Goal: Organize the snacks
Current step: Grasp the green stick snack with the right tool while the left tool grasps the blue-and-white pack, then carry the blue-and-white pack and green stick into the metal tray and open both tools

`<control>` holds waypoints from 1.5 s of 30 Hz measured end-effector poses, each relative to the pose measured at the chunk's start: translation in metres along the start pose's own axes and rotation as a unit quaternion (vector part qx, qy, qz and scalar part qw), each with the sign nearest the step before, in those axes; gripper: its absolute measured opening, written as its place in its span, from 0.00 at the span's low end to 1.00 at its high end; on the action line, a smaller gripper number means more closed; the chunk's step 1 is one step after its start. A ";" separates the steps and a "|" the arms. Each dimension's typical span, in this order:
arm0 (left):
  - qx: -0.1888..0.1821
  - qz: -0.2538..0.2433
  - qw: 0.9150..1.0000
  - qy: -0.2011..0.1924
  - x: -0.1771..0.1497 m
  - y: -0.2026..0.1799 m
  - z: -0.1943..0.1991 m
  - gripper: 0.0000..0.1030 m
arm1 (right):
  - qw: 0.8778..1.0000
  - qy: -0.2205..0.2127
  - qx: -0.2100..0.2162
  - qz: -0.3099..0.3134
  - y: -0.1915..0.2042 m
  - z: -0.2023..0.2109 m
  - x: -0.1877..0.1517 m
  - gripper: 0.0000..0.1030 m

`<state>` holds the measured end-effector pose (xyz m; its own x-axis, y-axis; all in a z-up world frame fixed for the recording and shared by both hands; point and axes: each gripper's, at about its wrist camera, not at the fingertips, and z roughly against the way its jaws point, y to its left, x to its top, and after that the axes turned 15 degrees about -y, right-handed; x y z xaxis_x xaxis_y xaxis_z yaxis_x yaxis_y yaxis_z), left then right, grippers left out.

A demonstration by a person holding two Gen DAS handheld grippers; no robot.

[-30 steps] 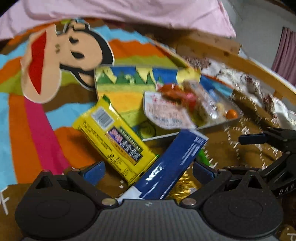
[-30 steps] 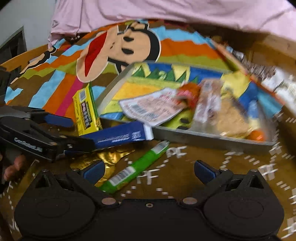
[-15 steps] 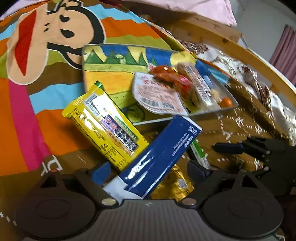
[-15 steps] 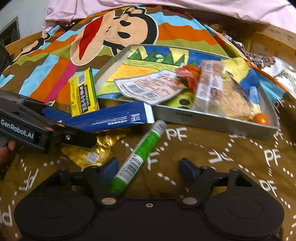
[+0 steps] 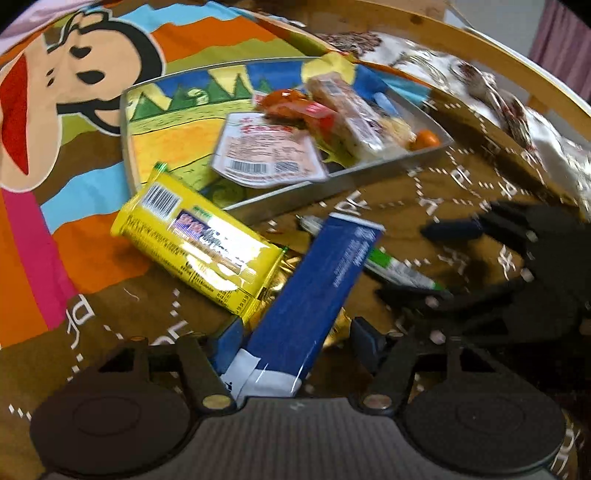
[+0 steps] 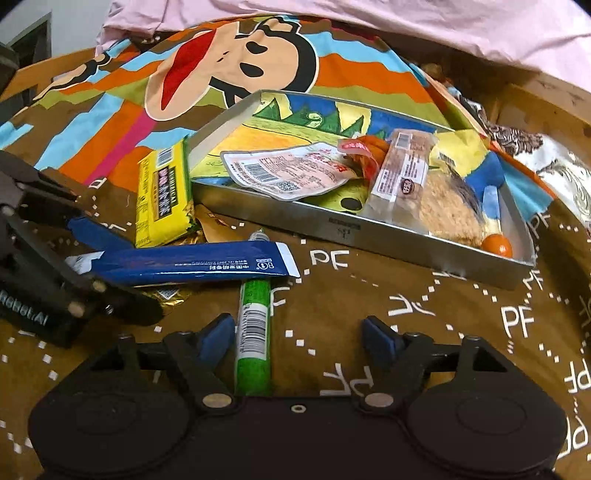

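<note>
A metal tray (image 6: 343,226) (image 5: 284,197) holds several snack packets. A long blue packet (image 5: 314,295) (image 6: 184,264) lies between the open fingers of my left gripper (image 5: 295,341), touching the left pad. A green stick (image 6: 253,328) (image 5: 399,267) lies between the open fingers of my right gripper (image 6: 299,339), close to its left pad. A yellow packet (image 5: 199,240) (image 6: 162,199) lies beside the tray, over a gold wrapper (image 6: 166,293).
A colourful cartoon cloth (image 6: 229,62) covers the surface behind the tray. A brown cloth printed with letters (image 6: 424,314) lies under the grippers. A pink sheet (image 6: 369,22) and a wooden rim (image 5: 498,48) lie beyond.
Both grippers have moved forward and down. The blue packet now reaches deeper between my left fingers, and the green stick now lies between my right fingers. Both gaps have narrowed.
</note>
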<state>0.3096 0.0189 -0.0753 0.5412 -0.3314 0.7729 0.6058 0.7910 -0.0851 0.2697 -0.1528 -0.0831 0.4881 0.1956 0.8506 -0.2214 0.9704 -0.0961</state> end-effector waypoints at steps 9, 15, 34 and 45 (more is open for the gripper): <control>0.041 0.047 0.998 0.002 0.001 -0.004 0.010 0.49 | 0.998 -0.023 0.049 0.021 0.003 0.017 -0.007 0.27; 0.061 0.095 0.993 -0.017 -0.019 -0.018 0.035 0.49 | 0.998 -0.011 0.062 0.019 0.004 0.033 -0.010 0.18; 0.026 0.060 0.996 0.058 0.001 -0.022 0.010 0.56 | 0.998 0.007 0.054 -0.005 -0.004 0.039 -0.014 0.43; 0.028 0.088 0.994 0.051 -0.008 -0.026 0.030 0.34 | 0.996 0.005 0.051 0.067 0.018 0.047 -0.016 0.18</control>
<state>0.2719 0.0160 -0.0603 0.6939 -0.2343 0.6809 0.4657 0.8673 -0.1760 0.2177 -0.1448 -0.0744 0.4562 0.3251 0.8284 -0.3694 0.9161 -0.1561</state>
